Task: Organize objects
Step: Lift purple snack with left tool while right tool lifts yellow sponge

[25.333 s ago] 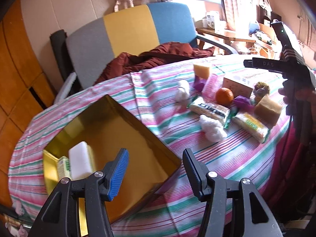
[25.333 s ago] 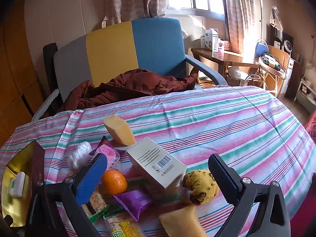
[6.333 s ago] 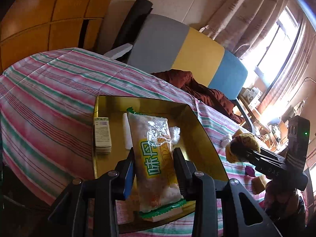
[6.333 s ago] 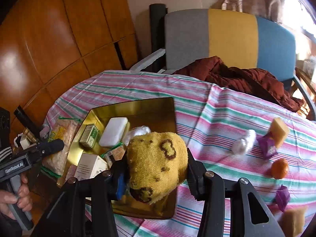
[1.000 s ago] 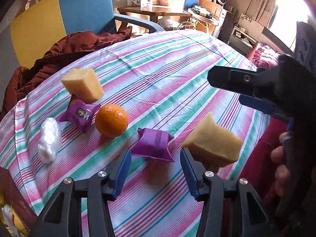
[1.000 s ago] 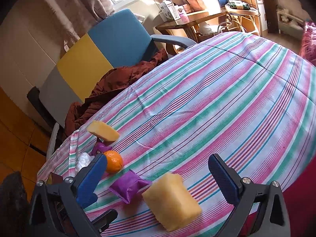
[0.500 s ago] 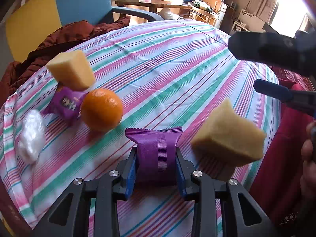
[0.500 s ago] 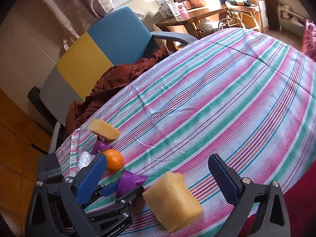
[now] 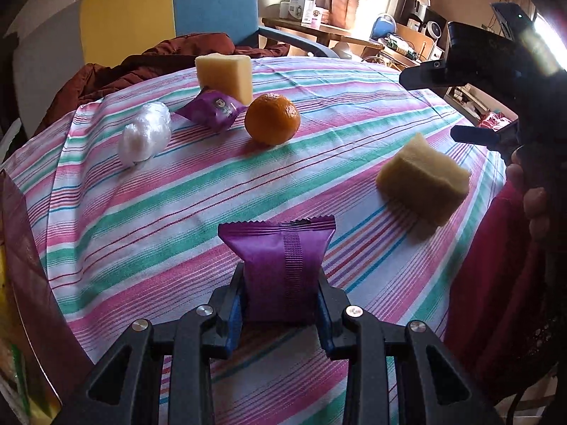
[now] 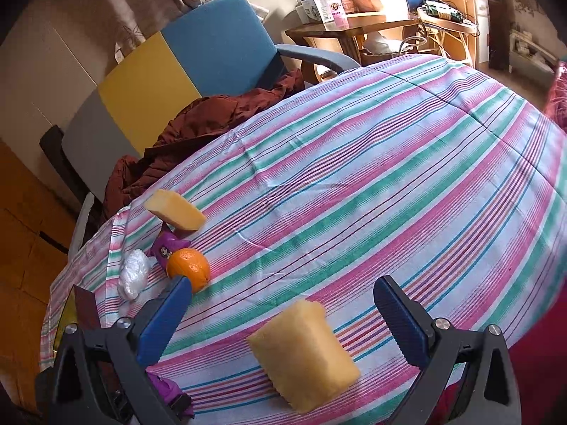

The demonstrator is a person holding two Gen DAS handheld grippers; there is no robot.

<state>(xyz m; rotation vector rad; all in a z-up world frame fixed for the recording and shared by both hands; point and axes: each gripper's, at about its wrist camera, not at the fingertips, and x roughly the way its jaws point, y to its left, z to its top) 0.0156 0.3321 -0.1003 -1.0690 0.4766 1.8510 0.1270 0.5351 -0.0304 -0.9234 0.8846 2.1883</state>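
My left gripper (image 9: pixel 280 294) is shut on a purple snack packet (image 9: pixel 280 265), held upright just above the striped tablecloth (image 9: pixel 177 212). The same packet (image 10: pixel 166 393) shows at the bottom left of the right wrist view. My right gripper (image 10: pixel 281 294) is open, hovering over a yellow sponge block (image 10: pixel 301 354) without touching it. That sponge (image 9: pixel 423 180) lies near the table's right edge. Farther back lie an orange (image 9: pixel 272 118), a second purple packet (image 9: pixel 212 108), another yellow sponge (image 9: pixel 225 71) and a white plastic bundle (image 9: pixel 145 136).
A gold tray (image 9: pixel 14 318) shows at the far left edge. An armchair (image 10: pixel 198 60) with a dark red jacket (image 10: pixel 212 120) stands behind the table. A person's hand (image 9: pixel 531 194) holds the right gripper at the table's right rim.
The left jaws closed on the purple packet, then carried it back, away from the orange and the near sponge. The right gripper stayed open and almost still.
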